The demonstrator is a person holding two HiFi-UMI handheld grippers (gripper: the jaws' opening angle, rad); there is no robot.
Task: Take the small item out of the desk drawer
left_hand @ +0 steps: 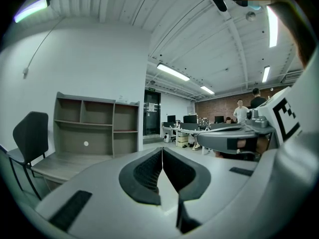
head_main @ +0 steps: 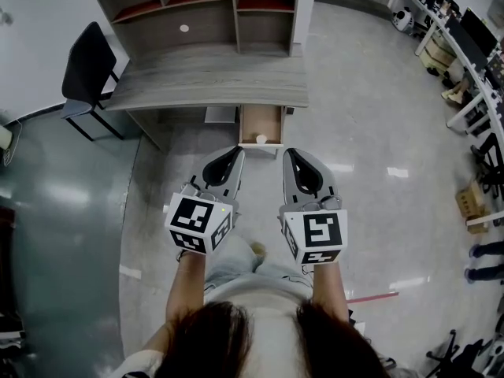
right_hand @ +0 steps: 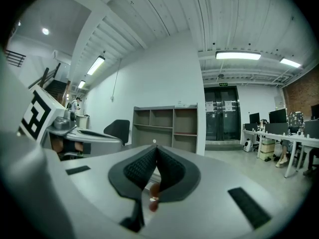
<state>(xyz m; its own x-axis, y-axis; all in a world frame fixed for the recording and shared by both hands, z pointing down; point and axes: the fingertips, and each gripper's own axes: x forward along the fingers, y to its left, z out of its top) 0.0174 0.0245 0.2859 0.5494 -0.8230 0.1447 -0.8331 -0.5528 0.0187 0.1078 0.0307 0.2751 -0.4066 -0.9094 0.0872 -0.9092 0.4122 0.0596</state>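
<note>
The wooden desk drawer (head_main: 249, 123) stands pulled open under the grey desk (head_main: 213, 81). A small white item (head_main: 261, 139) lies inside it near the front panel. Both grippers hover side by side in front of the drawer, above the floor, and neither touches it. My left gripper (head_main: 239, 150) is shut with nothing between its pads, its tips together in the left gripper view (left_hand: 162, 149). My right gripper (head_main: 287, 153) is also shut and empty (right_hand: 156, 147). Neither gripper view shows the drawer; both look level across the room.
A shelf unit (head_main: 197, 10) stands on the desk's back. A black chair (head_main: 88, 68) stands left of the desk. Office desks with monitors (head_main: 465, 46) and boxes line the right side. People (left_hand: 241, 111) stand far off in the left gripper view.
</note>
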